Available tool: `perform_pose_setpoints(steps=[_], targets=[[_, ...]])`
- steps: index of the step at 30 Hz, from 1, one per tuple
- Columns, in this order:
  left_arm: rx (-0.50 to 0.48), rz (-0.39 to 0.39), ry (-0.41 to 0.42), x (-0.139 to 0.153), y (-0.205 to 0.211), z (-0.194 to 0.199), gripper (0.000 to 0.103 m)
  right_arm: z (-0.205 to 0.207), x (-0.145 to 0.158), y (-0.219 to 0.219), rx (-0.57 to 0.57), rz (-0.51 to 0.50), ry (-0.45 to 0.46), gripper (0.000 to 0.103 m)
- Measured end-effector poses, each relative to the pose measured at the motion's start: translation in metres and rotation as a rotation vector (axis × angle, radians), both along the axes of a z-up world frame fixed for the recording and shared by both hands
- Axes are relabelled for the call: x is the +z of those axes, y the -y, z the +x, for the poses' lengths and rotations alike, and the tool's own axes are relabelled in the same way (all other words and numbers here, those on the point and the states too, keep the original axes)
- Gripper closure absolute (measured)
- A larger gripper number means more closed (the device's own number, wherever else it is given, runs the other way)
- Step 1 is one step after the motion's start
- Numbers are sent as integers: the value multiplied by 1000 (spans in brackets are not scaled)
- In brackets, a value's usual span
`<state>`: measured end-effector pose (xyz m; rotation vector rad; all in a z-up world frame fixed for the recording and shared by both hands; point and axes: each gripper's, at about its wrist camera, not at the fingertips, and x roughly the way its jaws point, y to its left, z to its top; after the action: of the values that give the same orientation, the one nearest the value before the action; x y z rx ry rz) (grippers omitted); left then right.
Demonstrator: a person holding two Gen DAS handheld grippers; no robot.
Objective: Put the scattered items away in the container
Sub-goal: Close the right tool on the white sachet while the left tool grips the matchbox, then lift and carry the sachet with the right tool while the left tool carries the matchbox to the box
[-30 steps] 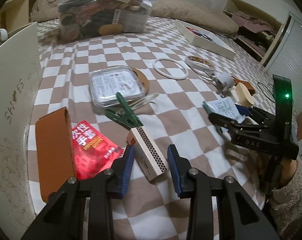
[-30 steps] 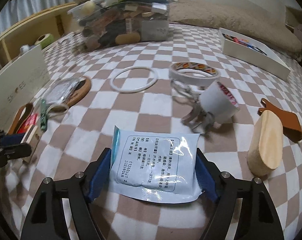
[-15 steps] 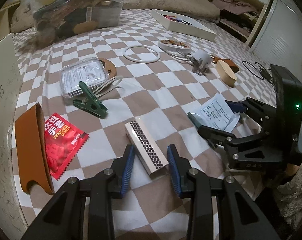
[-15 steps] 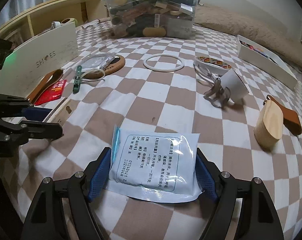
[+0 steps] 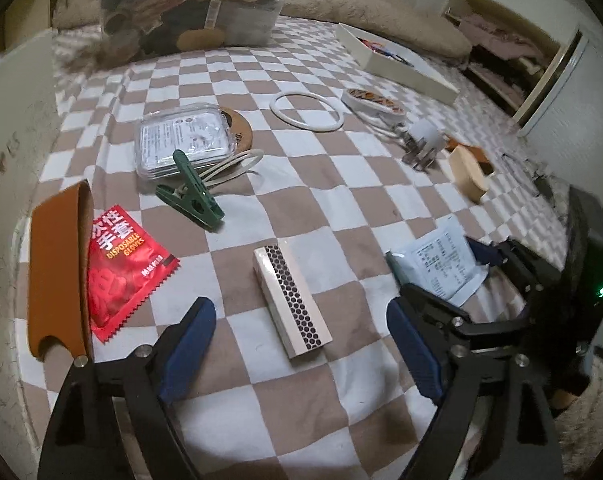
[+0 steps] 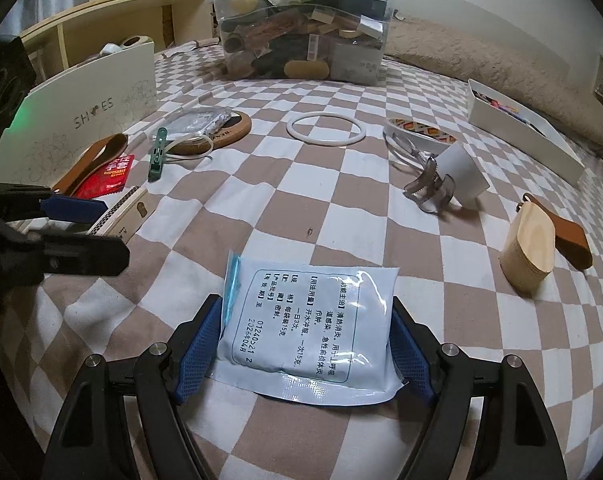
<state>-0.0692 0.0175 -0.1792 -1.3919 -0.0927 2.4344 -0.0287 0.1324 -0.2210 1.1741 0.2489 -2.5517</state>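
L claw (image 5: pixel 301 344) opening, matchbox (image 5: pixel 291 300) untouched between.

Both cams ride low over the checkered cover (image 5: pixel 301 208), angled down and forward toward the clear bin (image 6: pixel 301 28) at the far end. Left one sits left of the white ring (image 5: pixel 307 112), right one further right. Both catch the ring and matchbox (image 5: pixel 291 300).

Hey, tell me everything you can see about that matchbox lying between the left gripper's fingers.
The matchbox is a long, slim cream cardboard box with a dark honeycomb-patterned striking strip along its upturned side. It looks closed and lies flat on the checkered cloth, angled diagonally. The left gripper straddles it, jaws opening, pads clear of it. Nothing else touches it.
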Motion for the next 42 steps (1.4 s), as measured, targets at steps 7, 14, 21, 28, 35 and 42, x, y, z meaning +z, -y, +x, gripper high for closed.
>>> perform_pose_setpoints(steps=[7,14,21,28,35,42], targets=[[-37,-45,2,-9,-6,6,0,0,0,0,0,0,0,23],[56,117,54,-11,13,-1,0,0,0,0,-1,-2,0,23],[34,69,53,-11,3,1,0,0,0,0,0,-2,0,23],[75,-2,-17,-7,8,6,40,0,1,-1,-4,1,-7,23],[66,-12,-58,-5,10,5,74,1,1,0,-6,8,-23,23],[27,-6,-88,-1,4,7,84,5,3,-1,-4,2,-41,25]])
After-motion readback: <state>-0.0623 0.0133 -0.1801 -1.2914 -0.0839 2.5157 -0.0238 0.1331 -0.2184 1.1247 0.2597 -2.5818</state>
